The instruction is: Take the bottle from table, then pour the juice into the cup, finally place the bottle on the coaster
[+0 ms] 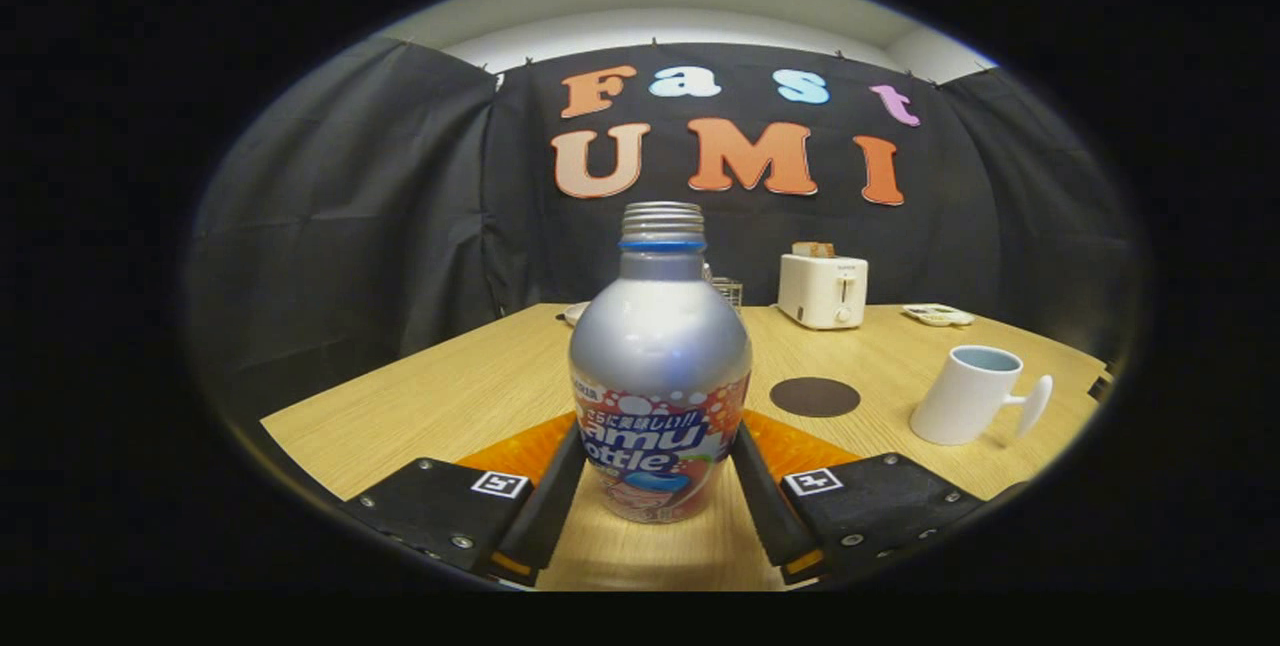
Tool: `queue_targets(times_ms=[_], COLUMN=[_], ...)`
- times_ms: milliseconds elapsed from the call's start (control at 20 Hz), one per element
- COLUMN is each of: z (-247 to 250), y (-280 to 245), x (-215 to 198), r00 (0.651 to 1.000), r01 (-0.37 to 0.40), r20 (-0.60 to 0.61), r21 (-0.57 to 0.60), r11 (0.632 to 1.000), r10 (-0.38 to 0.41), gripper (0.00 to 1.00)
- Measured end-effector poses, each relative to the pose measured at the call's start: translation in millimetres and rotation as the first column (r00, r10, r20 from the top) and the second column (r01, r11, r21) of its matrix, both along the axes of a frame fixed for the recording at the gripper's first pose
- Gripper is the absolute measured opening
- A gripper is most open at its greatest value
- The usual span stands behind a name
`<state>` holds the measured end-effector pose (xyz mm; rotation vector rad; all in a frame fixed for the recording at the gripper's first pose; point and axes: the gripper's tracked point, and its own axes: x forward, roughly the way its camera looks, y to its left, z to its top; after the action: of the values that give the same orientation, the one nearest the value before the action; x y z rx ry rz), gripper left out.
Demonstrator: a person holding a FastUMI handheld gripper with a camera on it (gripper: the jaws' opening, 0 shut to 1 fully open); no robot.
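**A:** status on the grab?

**B:** bottle stands upright on the table, right between the fingers. gripper is clamped on its lower body, both fingers pressing the label band from either side. Base looks to be on the wood, not lifted yet as far as I can judge.

**A:** how's it going to handle?

**B:** metal-looking shell, stiff, smooth and curved, so I'd expect it to be slippery. Cap is off, threads exposed at the neck. Can't see the fill level, so weight is unknown; assume part full and top-heavy once tilted.

**A:** grip point ok?

**B:** it's low. Fine for the lift, but in the pour the bottle could rotate in the pads. Widest part of the body, just under the shoulder, would be the better hold. Don't over-squeeze; thin wall may dent.

**A:** targets?

**B:** cup is ahead and off to the right of the right finger, upright, handle pointing away from the bottle. coaster lies flat between bottle and cup, just beyond the right finger. toaster is well beyond, out of the path.

**A:** risk?

**B:** open neck. Any jerk on lift spills early.
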<state>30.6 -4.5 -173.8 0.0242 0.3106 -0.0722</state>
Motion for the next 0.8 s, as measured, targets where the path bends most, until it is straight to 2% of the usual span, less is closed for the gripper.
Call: queue_targets(times_ms=[200, 450, 550, 800], z=[9.3, 12.7, 17.3, 31.3], y=[-2.8, -7.4, -10.1, -19.0], x=[3.4, 4.4, 7.2, 12.3], r00=[1.0, 0.999, 0.998, 0.993], r01=[0.013, 0.028, 0.038, 0.05], r20=[0.018, 0.023, 0.03, 0.071], r21=[0.063, 0.204, 0.279, 0.485], r11=[0.998, 0.979, 0.96, 0.873], r10=[-0.014, -0.034, -0.049, -0.096], gripper=[0.78, 0.78, 0.78, 0.78])
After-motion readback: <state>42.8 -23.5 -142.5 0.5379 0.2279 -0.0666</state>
